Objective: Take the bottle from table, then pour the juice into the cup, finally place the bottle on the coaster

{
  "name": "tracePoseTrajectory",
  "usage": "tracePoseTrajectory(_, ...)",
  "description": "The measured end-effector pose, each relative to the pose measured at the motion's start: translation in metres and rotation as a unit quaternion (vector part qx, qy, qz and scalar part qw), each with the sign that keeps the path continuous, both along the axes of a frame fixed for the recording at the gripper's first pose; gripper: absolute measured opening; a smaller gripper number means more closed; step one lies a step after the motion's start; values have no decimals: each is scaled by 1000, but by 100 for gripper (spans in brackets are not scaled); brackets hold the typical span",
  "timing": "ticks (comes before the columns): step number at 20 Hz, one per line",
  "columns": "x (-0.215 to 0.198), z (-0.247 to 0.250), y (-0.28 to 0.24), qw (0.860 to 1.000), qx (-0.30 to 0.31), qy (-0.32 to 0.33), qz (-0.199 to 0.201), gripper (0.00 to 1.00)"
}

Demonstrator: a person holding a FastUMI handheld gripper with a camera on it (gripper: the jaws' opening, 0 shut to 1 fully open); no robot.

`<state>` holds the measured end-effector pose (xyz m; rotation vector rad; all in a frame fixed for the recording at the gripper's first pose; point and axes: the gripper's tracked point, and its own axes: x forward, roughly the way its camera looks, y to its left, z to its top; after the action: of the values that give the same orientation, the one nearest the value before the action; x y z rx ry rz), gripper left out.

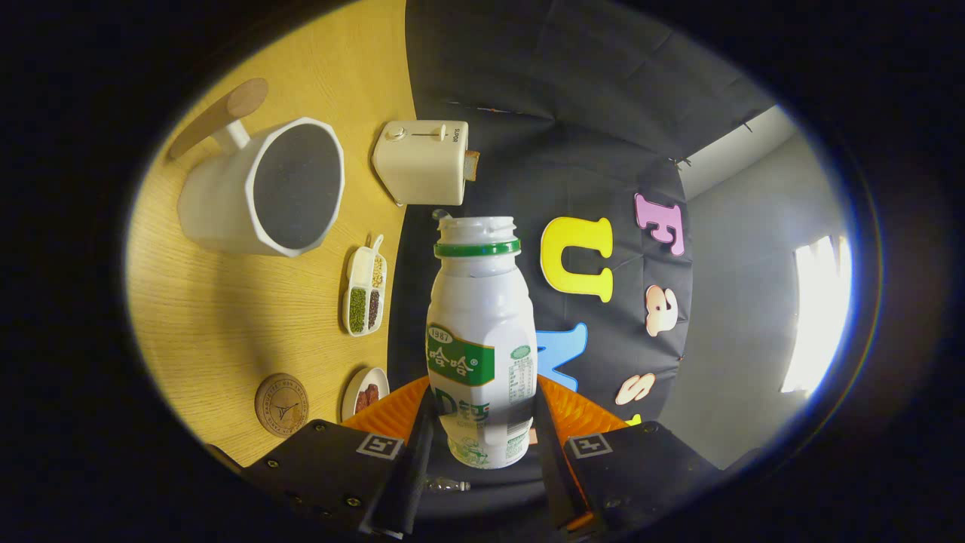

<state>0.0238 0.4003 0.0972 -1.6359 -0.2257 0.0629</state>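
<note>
Between clamped tongs (482, 445), bottle (481, 332).

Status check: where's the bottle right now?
Gripper shut on bottle, cap off. Cup off to one side, not under the mouth. Coaster bare.

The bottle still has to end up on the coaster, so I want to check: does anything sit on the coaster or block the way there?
Nothing visible does. The bottle is clamped between the hand-held gripper fingers. The coaster lies bare on the table, with a small dish beside it, apart from it.
</note>
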Motion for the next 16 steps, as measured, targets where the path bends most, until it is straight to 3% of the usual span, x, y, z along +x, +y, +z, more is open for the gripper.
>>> tracePoseTrajectory(16, 1, 9, 6, 1000, -14, -12, 4, 65)
